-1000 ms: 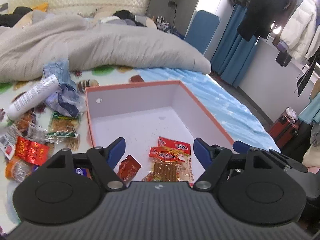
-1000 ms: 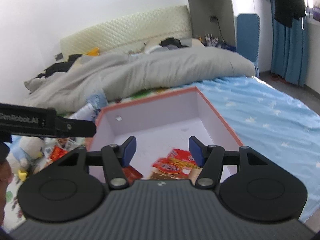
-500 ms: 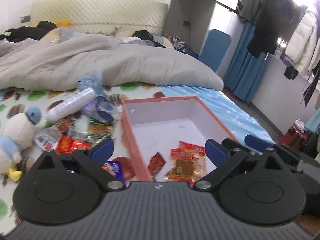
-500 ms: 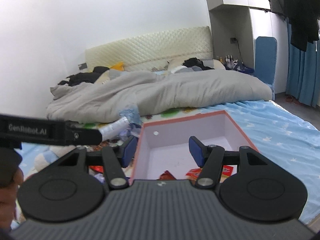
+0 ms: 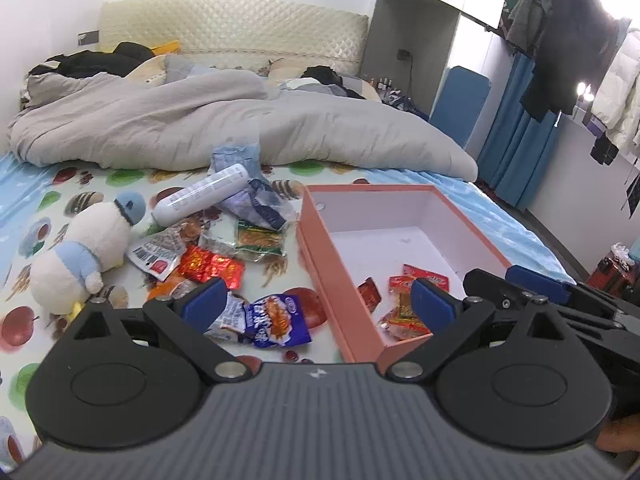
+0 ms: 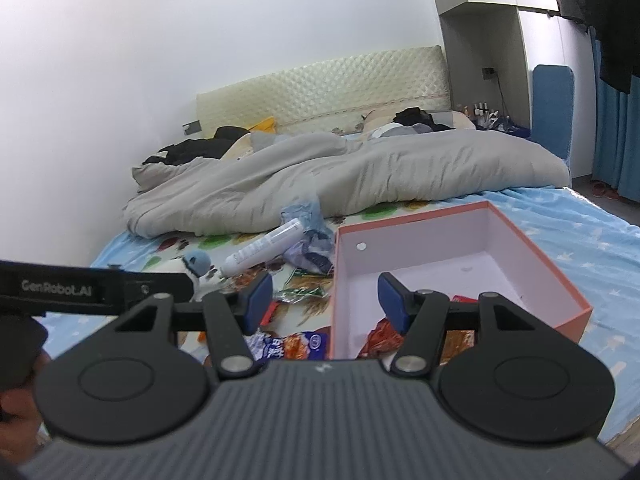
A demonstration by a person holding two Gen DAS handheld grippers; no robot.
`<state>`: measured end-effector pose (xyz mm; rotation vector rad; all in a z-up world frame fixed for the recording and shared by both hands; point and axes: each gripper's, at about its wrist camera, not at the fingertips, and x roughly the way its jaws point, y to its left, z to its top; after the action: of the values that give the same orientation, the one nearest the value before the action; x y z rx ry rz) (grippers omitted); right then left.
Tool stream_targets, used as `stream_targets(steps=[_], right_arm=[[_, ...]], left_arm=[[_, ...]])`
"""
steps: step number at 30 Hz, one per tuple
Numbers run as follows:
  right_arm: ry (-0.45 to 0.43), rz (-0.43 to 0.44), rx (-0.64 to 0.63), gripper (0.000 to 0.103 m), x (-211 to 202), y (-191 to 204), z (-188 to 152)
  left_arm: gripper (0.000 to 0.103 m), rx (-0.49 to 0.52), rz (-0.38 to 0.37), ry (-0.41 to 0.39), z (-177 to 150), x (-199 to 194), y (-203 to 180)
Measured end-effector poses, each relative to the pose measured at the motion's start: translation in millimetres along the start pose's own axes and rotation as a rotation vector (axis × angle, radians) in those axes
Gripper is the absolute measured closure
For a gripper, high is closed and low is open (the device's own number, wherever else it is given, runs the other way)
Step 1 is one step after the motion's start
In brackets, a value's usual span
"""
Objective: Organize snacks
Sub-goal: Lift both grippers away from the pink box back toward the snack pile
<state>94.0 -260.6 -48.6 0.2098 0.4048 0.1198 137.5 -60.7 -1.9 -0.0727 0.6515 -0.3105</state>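
Observation:
An open orange box (image 5: 320, 236) with a white inside lies on the bed; it also shows in the right wrist view (image 6: 532, 252). Red and orange snack packets (image 5: 404, 304) lie in its near end. More snacks lie loose to its left: a blue-and-purple packet (image 5: 276, 320), a red foil packet (image 5: 210, 266) and a green packet (image 5: 258, 238). My left gripper (image 5: 318, 304) is open and empty, held above the box's near left corner. My right gripper (image 6: 324, 300) is open and empty, above the box's left wall.
A white tube (image 5: 200, 198) and crumpled blue wrapping (image 5: 256, 200) lie behind the loose snacks. A plush penguin (image 5: 86, 248) lies at the left. A grey duvet (image 5: 224, 128) covers the back of the bed. The bed's edge drops off at the right.
Both grippers have pulled back and risen away from the box. The left view has swung left, so the loose snacks and plush now show. Both stay open.

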Motion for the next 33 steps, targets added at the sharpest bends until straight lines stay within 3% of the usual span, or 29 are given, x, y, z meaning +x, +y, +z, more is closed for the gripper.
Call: stream_targets(steps=[11, 33], right_arm=[[0.056, 0.015, -0.021, 0.042, 0, 22, -22], [0.165, 0.037, -0.047, 0.043, 17, 57, -77]], left_arm=[[0.003, -0.015, 0.035, 0.041, -30, -1, 24], [0.003, -0.113, 0.142, 0.094, -75, -4, 108]])
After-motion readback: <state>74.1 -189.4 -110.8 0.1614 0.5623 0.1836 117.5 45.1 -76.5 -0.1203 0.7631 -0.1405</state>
